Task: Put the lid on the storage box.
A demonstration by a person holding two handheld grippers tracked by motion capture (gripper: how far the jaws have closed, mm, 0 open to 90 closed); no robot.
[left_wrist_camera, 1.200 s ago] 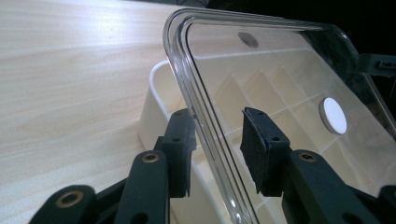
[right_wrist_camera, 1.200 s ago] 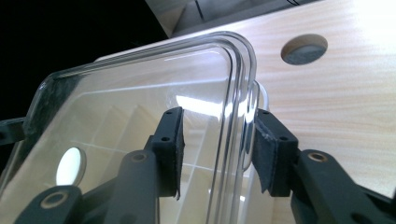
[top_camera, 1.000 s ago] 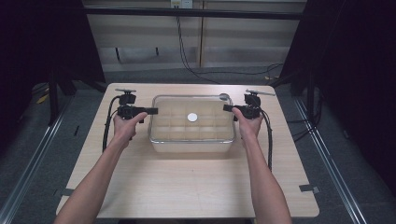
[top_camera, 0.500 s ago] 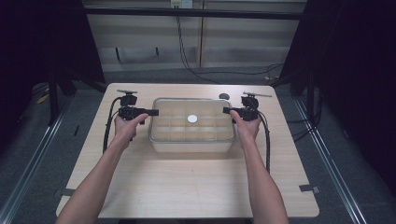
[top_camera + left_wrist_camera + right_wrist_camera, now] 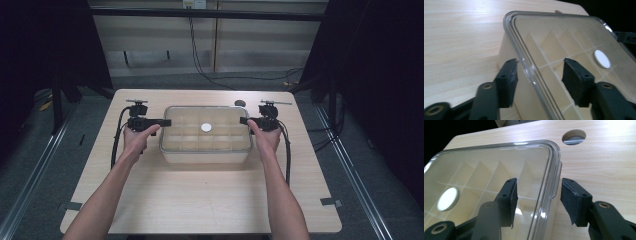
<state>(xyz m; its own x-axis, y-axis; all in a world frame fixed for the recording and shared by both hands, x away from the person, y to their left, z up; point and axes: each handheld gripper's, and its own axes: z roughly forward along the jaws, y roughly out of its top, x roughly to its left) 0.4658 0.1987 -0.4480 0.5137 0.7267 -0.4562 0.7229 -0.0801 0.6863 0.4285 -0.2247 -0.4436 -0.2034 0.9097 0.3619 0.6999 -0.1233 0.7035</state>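
Both forearms are reaching in from six o'clock. The left gripper (image 5: 161, 122) is sitting at the nine o'clock end of the clear lidded organizer box (image 5: 205, 141), jaws spread wide and straddling the lid's rim (image 5: 524, 62) without pinching it. The right gripper (image 5: 244, 120) is mirroring it at three o'clock, jaws released astride the lid edge (image 5: 554, 170). The box is resting mid-table (image 5: 200, 200), white disc (image 5: 206, 127) on its lid, cable hole (image 5: 240, 103) beyond.

I work at a pale wooden table (image 5: 200, 200) with a round cable hole (image 5: 240, 103) near its far edge. Grey floor (image 5: 45, 150) surrounds it, black curtains (image 5: 45, 45) flank both sides, and beige panelled wall (image 5: 250, 45) stands ahead, cables (image 5: 197, 50) hanging down it.
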